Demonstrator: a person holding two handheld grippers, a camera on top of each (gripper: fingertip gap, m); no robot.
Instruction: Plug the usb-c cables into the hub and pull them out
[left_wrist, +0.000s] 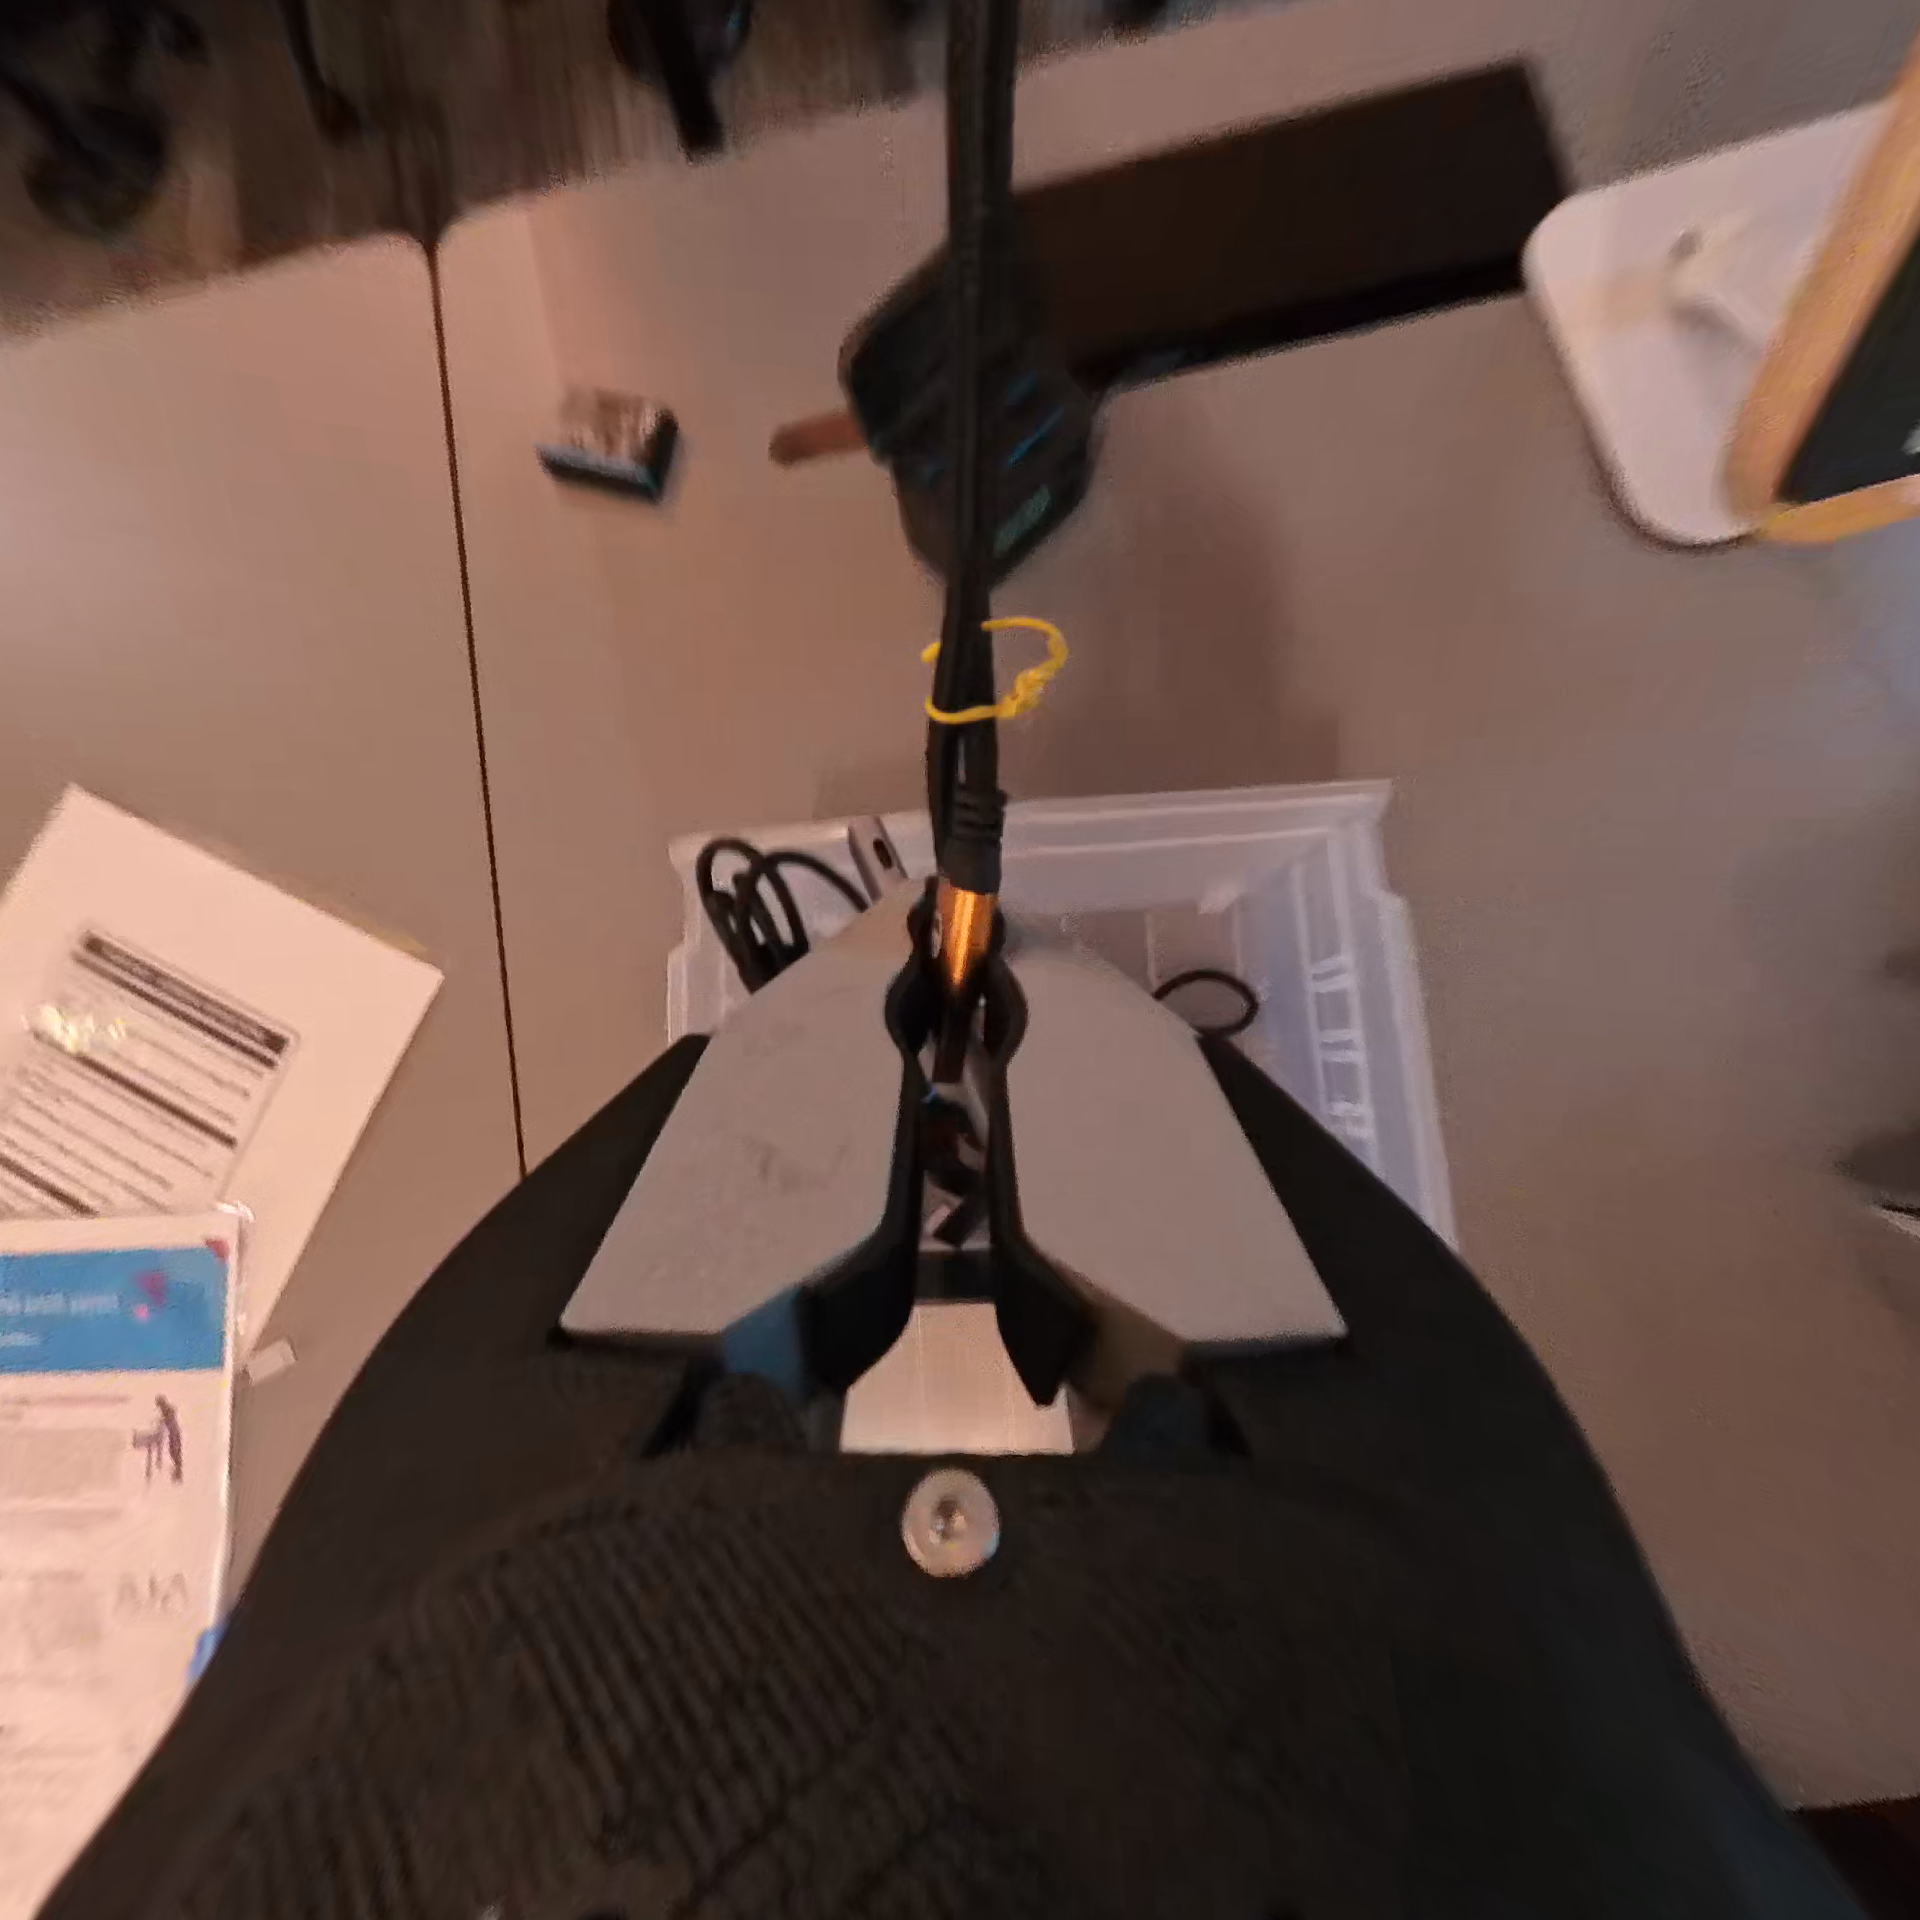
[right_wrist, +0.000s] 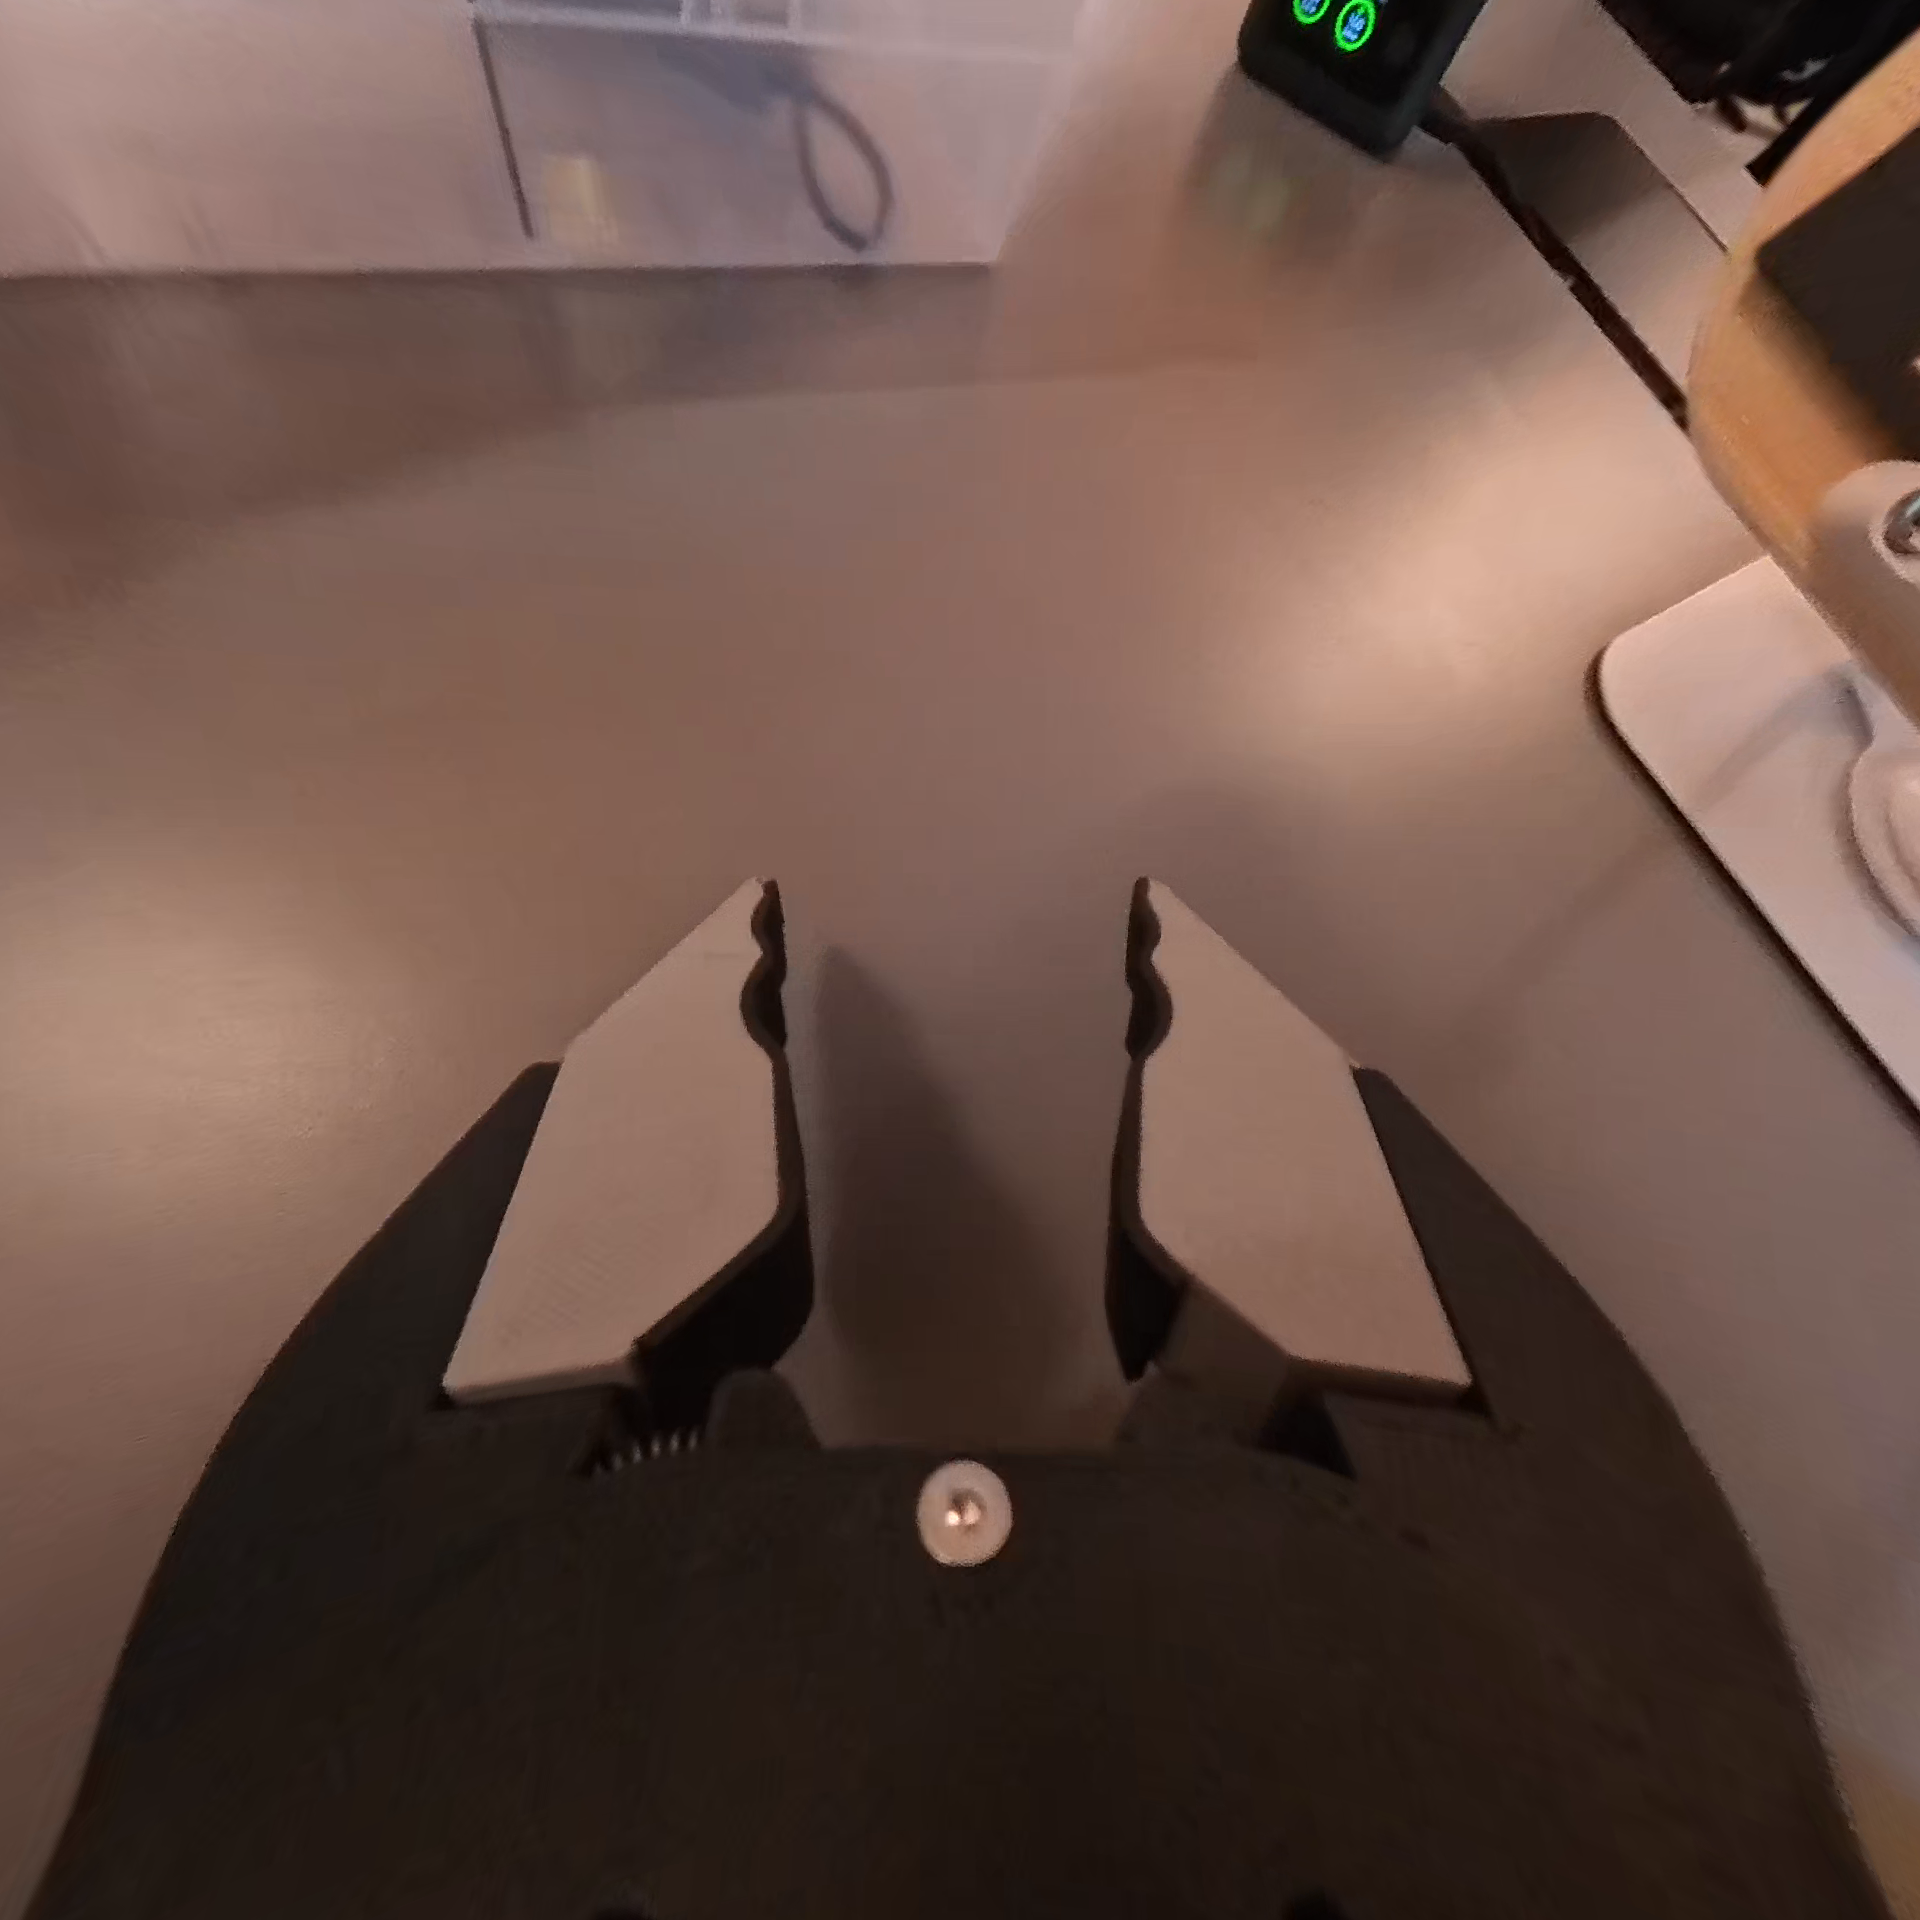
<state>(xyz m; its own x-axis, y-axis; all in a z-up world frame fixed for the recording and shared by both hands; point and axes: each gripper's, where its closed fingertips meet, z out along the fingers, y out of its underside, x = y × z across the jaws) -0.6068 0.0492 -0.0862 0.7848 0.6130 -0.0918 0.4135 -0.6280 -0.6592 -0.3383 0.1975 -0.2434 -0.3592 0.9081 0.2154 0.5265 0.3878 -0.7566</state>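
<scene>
In the left wrist view my left gripper (left_wrist: 958, 935) is shut on the orange metal plug (left_wrist: 961, 935) of a black braided usb-c cable (left_wrist: 971, 436), which runs up out of frame and carries a yellow tie (left_wrist: 1003, 670). I hold it above a white plastic bin (left_wrist: 1340, 935) with more black cables (left_wrist: 758, 904). The black hub (left_wrist: 1039, 436) with blue ports lies farther ahead, blurred. In the right wrist view my right gripper (right_wrist: 956, 935) is open and empty over bare beige table. The hub (right_wrist: 1351, 52) with green lights sits at the top, the bin (right_wrist: 748, 145) at top left.
Printed papers (left_wrist: 156, 1091) and a blue-and-white leaflet (left_wrist: 104, 1455) lie at the left. A small dark block (left_wrist: 613, 442) sits on the table. A white base (left_wrist: 1662, 343) with a wood-framed object (right_wrist: 1808, 343) stands at the right. A dark slot (left_wrist: 1299, 208) opens in the table behind the hub. Left tips to right tips: about 35 cm. From my left tips it is roughly 25 cm to the black hub (left_wrist: 1039, 436); from my right, 35 cm.
</scene>
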